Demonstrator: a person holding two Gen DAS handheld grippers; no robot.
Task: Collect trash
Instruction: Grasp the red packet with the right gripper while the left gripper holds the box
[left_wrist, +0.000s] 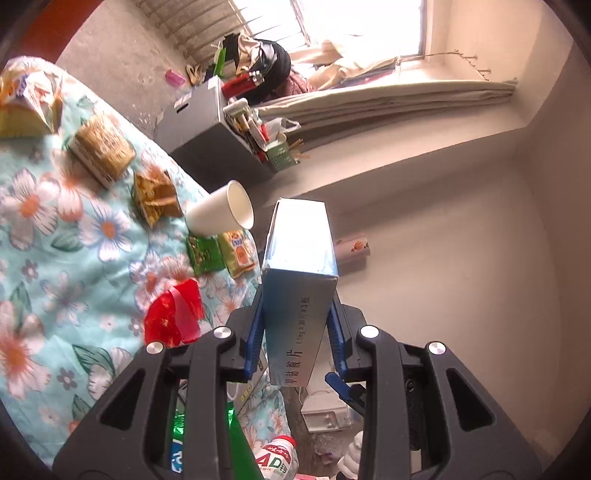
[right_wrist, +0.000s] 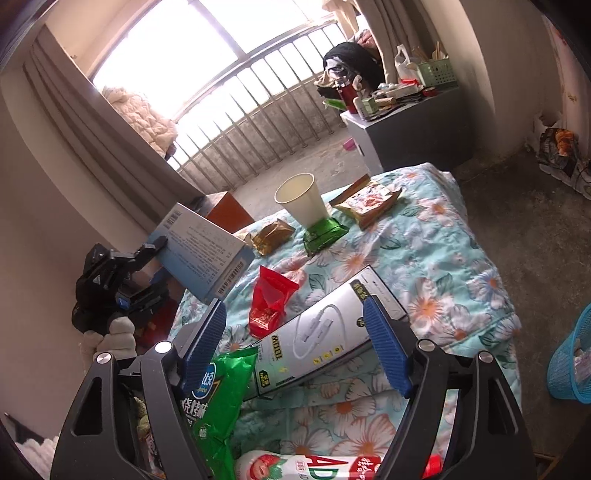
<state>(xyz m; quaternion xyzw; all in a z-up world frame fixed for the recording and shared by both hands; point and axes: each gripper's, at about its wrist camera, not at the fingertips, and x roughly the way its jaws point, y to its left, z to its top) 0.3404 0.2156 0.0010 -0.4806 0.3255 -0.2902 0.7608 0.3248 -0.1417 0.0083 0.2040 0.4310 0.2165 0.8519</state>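
Note:
My left gripper (left_wrist: 295, 317) is shut on a light blue medicine box (left_wrist: 301, 273), held in the air beside the bed; the box also shows in the right wrist view (right_wrist: 203, 251). My right gripper (right_wrist: 295, 332) is open above a white cable box (right_wrist: 325, 332) lying on the floral blanket (right_wrist: 443, 266). On the blanket lie a red wrapper (right_wrist: 271, 299), a white paper cup (right_wrist: 301, 199) standing on a green wrapper (right_wrist: 325, 230), a gold wrapper (right_wrist: 271, 234) and a tan snack packet (right_wrist: 365, 205). A green snack bag (right_wrist: 221, 391) and an AD bottle (right_wrist: 314, 467) lie near the right gripper.
A blue mesh bin (right_wrist: 572, 365) stands on the floor at the right. A grey cabinet (right_wrist: 413, 133) with clutter stands past the bed. An orange box (right_wrist: 229, 212) sits by the bed's far edge. More snack packets (left_wrist: 101, 149) lie on the blanket in the left wrist view.

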